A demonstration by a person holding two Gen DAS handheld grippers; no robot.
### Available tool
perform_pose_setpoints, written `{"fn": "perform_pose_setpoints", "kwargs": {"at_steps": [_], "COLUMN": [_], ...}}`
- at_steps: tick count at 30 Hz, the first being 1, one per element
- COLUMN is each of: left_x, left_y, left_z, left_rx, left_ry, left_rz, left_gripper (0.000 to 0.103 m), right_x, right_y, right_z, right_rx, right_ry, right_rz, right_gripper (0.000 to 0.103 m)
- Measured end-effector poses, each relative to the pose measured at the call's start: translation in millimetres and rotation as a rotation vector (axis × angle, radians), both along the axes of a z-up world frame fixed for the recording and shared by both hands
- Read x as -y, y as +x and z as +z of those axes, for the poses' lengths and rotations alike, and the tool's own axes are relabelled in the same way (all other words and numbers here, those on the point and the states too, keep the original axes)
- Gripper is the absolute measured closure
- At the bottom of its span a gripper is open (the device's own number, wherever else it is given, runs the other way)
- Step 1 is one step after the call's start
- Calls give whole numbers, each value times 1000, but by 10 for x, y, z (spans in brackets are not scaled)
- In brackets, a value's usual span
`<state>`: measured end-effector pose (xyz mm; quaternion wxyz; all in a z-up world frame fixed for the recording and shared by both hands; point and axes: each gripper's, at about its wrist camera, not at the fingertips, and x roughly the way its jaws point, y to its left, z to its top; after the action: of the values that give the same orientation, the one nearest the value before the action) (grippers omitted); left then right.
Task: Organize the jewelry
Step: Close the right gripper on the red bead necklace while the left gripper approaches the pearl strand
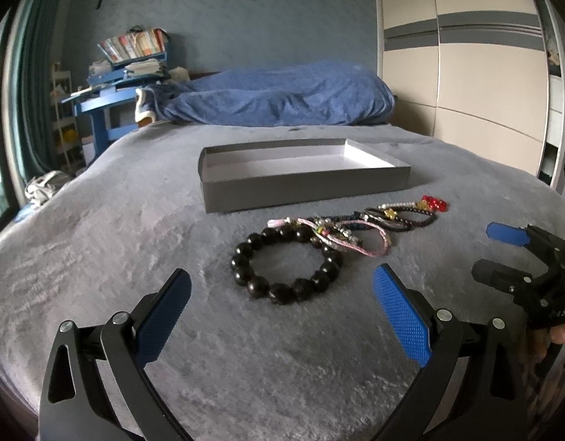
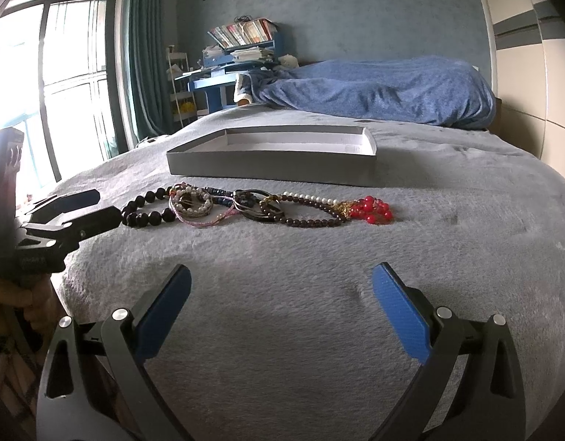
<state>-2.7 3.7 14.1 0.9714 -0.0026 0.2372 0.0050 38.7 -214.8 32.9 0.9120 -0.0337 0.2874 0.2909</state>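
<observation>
- Grey box (image 1: 304, 187) sits at twelve o'clock on the bed, nothing in it.
- Black bead bracelet (image 1: 286, 266), likely stiff and slippery, lies nearest; pinch across one bead.
- Tangled cords (image 1: 337, 233) look limp.
- Left gripper (image 1: 282, 294) and right gripper (image 2: 282, 290) both gape, released.

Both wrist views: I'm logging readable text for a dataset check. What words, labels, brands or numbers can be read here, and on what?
None can be read for certain.
Right gripper body: pale embossed marks, too blurred to read.
Left gripper body: faint marking, unreadable.
Books on the blue desk: spines too small.
Gray box: plain, no print.
</observation>
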Motion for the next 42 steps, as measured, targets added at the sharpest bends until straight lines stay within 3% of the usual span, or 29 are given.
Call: {"fn": "perform_pose_setpoints", "kwargs": {"at_steps": [10, 18, 22, 24, 29, 40, 42], "left_x": [61, 41, 55, 64, 113, 257, 284], "left_y": [99, 261, 371, 441, 562, 560, 575], "left_z": [125, 137, 171, 170, 177, 233, 242], "left_rx": [-19, -91, -112, -132, -160, -159, -163], "left_ry": [-2, -45, -61, -76, -90, -83, -75], "left_rz": [-61, -99, -104, -105, -104, -142, -146], "left_gripper": [8, 36, 42, 51, 62, 62, 58], "right_x": [37, 120, 179, 202, 226, 231, 197], "right_y": [33, 212, 289, 335, 510, 1107, 1209], "right_z": [74, 179, 241, 244, 247, 201, 172], "right_rx": [-1, -53, -45, -56, -91, -206, -234], "right_ry": [26, 33, 25, 18, -9, -58, -74], "right_rz": [-17, -49, -75, -80, -86, -131, -123], "right_gripper": [5, 5, 6, 7, 22, 33, 34]}}
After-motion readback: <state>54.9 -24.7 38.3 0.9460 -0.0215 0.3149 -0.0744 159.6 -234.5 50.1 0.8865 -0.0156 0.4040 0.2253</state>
